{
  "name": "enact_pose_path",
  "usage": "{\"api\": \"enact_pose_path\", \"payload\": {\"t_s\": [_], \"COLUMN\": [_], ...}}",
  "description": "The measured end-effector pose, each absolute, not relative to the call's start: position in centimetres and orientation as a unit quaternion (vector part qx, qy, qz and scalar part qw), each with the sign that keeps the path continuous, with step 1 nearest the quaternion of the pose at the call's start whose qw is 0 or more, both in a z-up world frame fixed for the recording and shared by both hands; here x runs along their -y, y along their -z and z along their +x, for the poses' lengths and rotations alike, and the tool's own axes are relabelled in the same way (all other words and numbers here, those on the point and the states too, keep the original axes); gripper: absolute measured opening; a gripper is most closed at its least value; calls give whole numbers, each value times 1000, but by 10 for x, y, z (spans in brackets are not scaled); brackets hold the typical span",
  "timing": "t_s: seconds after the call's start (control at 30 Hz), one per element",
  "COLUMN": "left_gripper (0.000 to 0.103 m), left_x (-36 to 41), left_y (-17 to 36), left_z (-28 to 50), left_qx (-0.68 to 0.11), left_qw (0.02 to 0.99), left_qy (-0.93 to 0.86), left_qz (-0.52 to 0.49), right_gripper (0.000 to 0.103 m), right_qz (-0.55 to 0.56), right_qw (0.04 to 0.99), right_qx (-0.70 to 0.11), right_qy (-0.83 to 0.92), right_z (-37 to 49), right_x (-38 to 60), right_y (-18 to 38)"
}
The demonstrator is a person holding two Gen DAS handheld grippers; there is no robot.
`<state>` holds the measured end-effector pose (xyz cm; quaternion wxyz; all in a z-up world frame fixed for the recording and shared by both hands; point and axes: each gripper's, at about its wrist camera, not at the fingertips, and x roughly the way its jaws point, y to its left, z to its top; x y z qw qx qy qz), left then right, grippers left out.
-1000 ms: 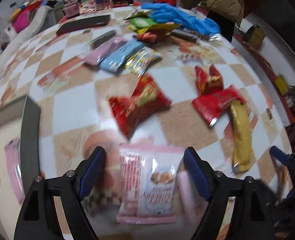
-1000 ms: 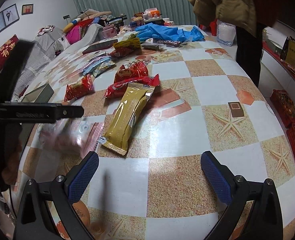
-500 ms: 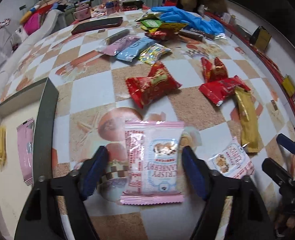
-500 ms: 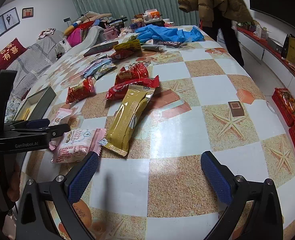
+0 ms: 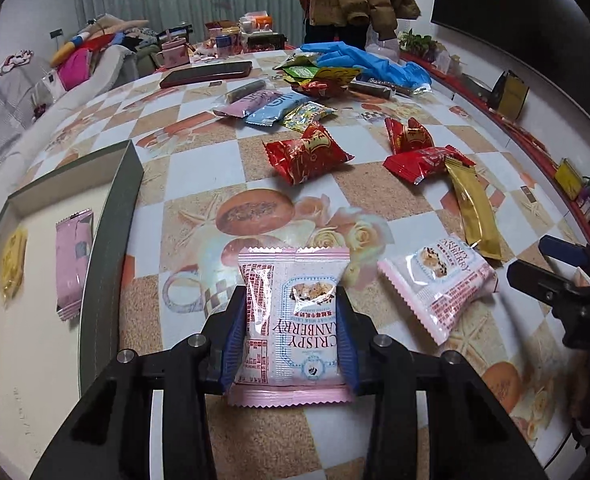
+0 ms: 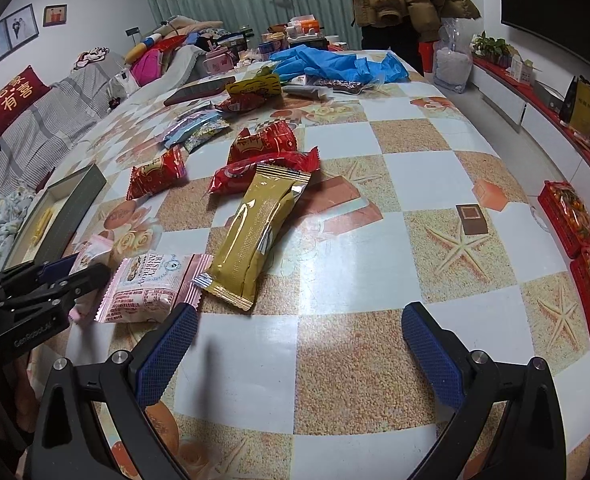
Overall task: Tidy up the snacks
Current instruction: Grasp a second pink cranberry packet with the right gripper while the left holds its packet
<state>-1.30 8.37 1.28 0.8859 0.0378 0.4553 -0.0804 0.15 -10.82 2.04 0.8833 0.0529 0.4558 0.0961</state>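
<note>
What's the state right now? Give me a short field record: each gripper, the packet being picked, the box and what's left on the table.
left gripper: jaws have just been closing, pads now pressed on the sides of the pink cranberry packet, which lies on the table
right gripper: open, nothing between the jaws, over bare table
second pink packet: lying loose beside the first
box: holds a pink packet and a yellow one
still loose: gold bar packet, red packets, more snacks farther back

Three red packets (image 5: 305, 153), two pink cranberry packets (image 5: 293, 316), one gold bar (image 5: 475, 208)
</note>
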Motion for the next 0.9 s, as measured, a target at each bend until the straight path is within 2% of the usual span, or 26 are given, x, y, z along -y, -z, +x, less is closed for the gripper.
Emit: {"api": "enact_pose_path", "payload": {"t_s": [0.43, 0.57, 0.67, 0.73, 0.77, 0.9], "left_gripper": [44, 44, 44, 44, 44, 44], "left_x": [-102, -110, -110, -109, -110, -114], "left_y": [-14, -14, -14, -14, -14, -14], "left_z": [-15, -16, -17, -17, -18, -18], "left_qx": [-448, -448, -448, -449, -449, -448], "left_qw": [890, 888, 888, 889, 889, 888], "left_qy": [89, 95, 94, 93, 93, 100], "left_qz": [-13, -29, -24, -17, -14, -25], "right_gripper": [103, 103, 101, 91, 91, 91], "right_qz": [45, 60, -109, -225, -277, -389], "right_qw": [881, 871, 868, 838, 816, 738], "right_qx": [-461, -457, -432, -417, -409, -403], "right_qy": [-96, -169, -220, -271, -301, -376], "right_z": [2, 4, -2, -9, -13, -13], "right_x": [106, 102, 59, 28, 14, -16], "right_y": [-21, -32, -45, -47, -46, -33]}}
